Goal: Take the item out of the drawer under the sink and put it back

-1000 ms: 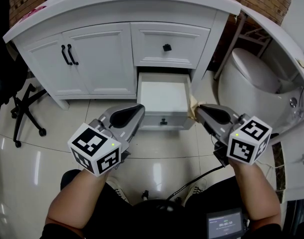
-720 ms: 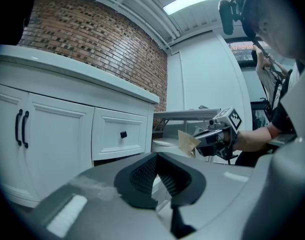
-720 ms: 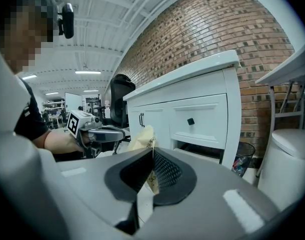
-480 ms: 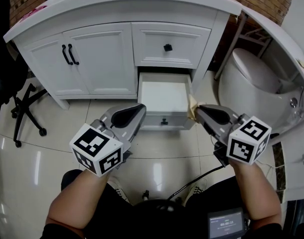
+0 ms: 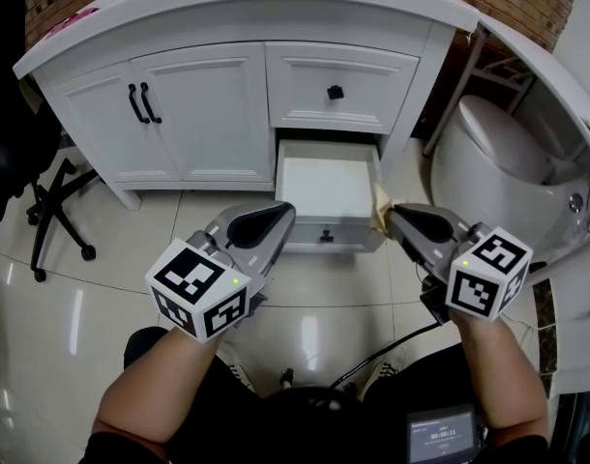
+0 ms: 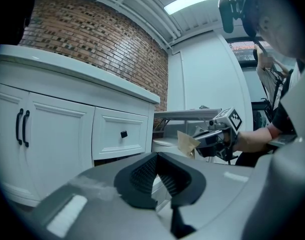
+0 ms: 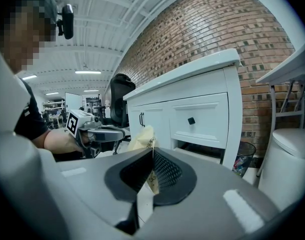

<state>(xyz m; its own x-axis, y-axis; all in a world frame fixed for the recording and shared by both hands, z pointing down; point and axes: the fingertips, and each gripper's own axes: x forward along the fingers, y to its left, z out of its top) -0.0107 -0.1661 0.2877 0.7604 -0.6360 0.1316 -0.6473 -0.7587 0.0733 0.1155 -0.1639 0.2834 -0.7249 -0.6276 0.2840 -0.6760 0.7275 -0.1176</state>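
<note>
Now pinches tan packet [image 5: 379, 207], perhaps paper, in right gripper [image 5: 392, 215] beside open drawer [image 5: 327, 184]; holds left gripper [image 5: 283, 213] closed, empty

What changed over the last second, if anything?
Nothing of note: only the head view shifted slightly. The right gripper stays shut on the tan packet by the right side of the open drawer. The left gripper stays shut and empty in front of it.
</note>
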